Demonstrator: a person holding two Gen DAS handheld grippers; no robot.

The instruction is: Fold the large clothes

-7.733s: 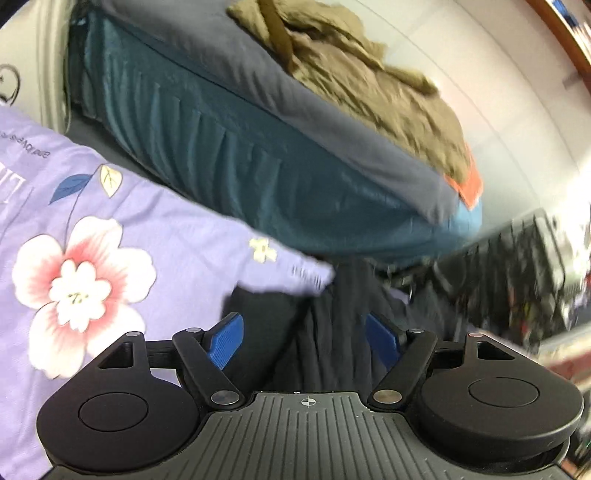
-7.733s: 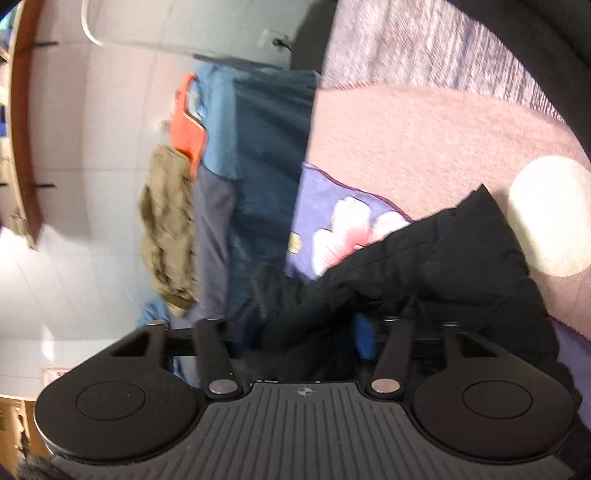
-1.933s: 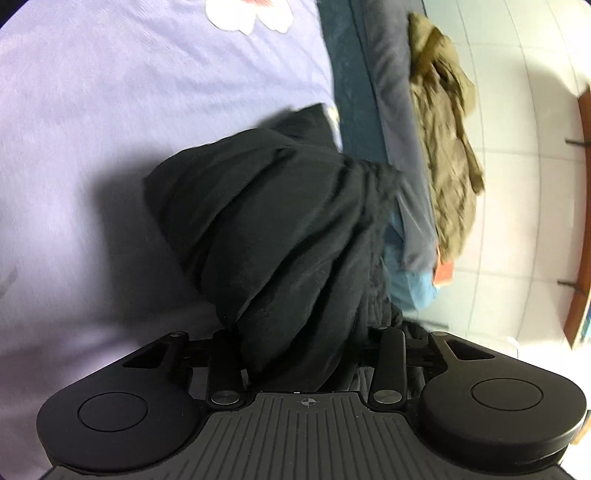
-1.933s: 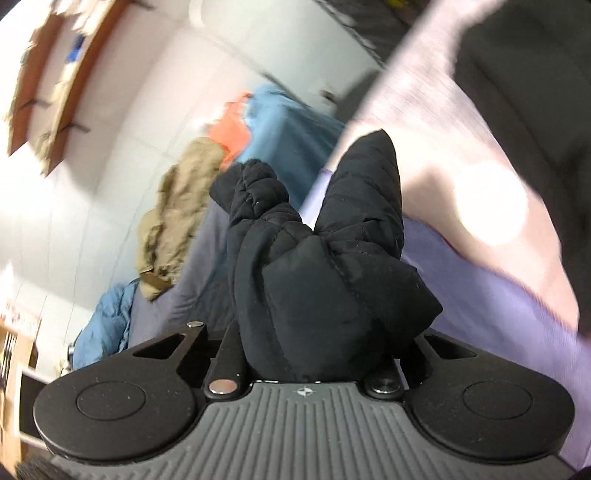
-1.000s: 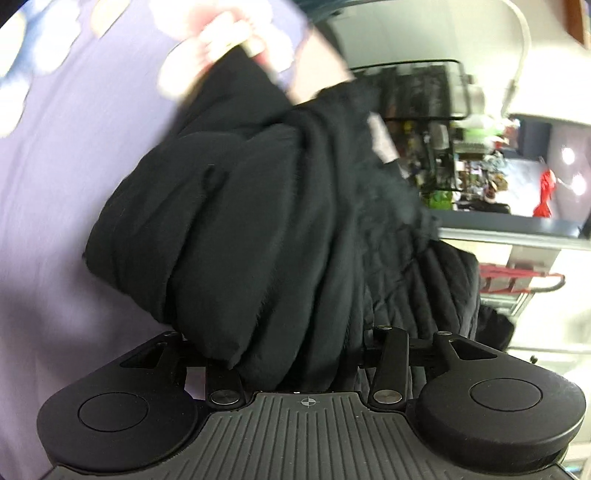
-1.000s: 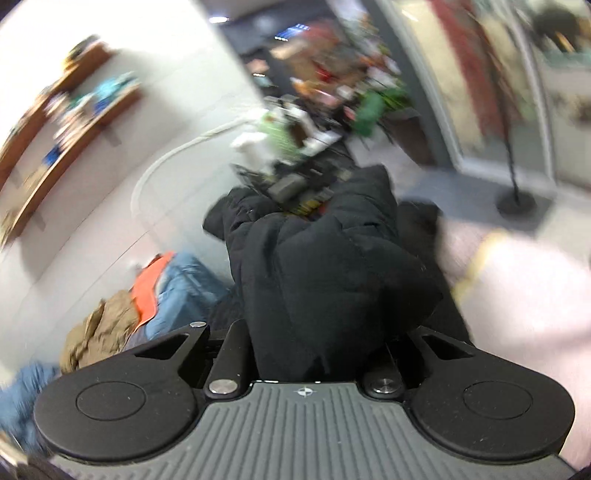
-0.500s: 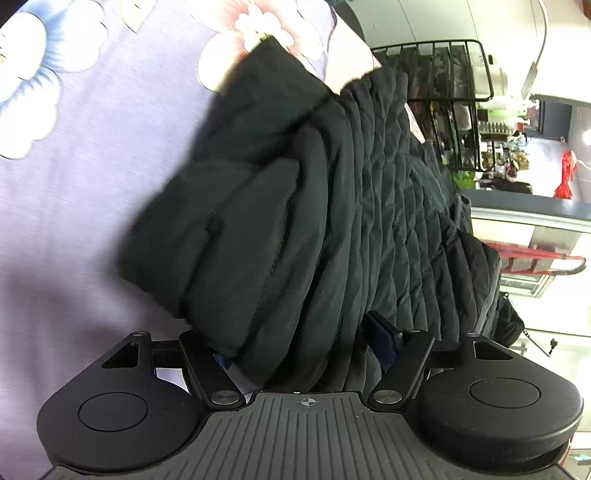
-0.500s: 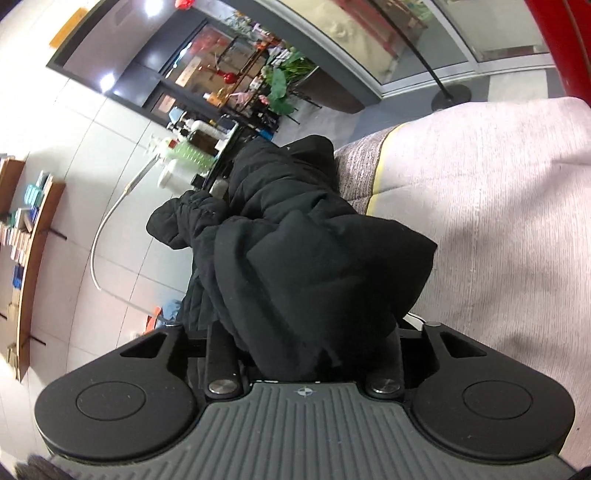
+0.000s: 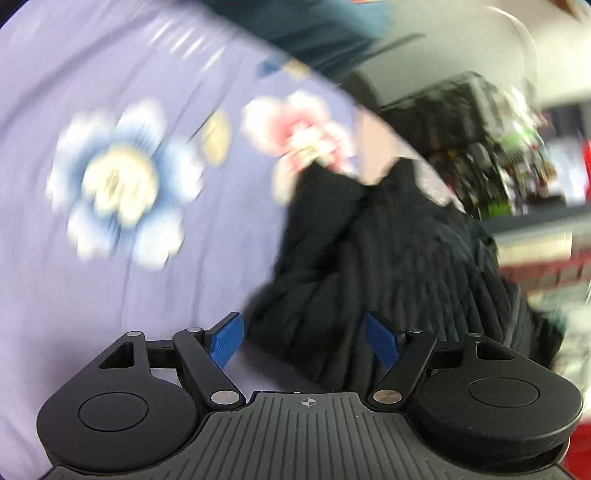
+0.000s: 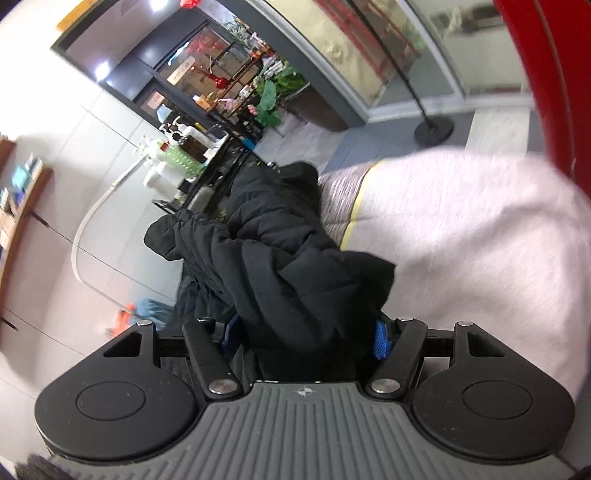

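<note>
The black quilted jacket [image 9: 388,266] lies bunched on a lilac sheet with big flowers [image 9: 110,110]; the picture is blurred. My left gripper [image 9: 303,343] is open wide just short of it. Both its blue pads [image 9: 225,341] are bare, and only the jacket's near edge reaches between them. In the right wrist view the jacket [image 10: 280,258] is heaped along the edge of a pale pink blanket [image 10: 461,240]. A thick fold of it fills my right gripper [image 10: 306,336]. The jaws are opening, and slivers of both blue pads [image 10: 382,339] show beside the fabric.
A black wire rack with bottles [image 10: 207,158] stands just beyond the jacket, also seen blurred as the rack [image 9: 480,147]. A teal bed side [image 9: 314,22] is at the top. A red surface [image 10: 546,74] lines the right. A stand's round base [image 10: 434,131] sits on the floor.
My left jaws spread wide, let the jacket go and drew back from it. My right jaws widened around the fold, and the jacket settled lower against the pink blanket.
</note>
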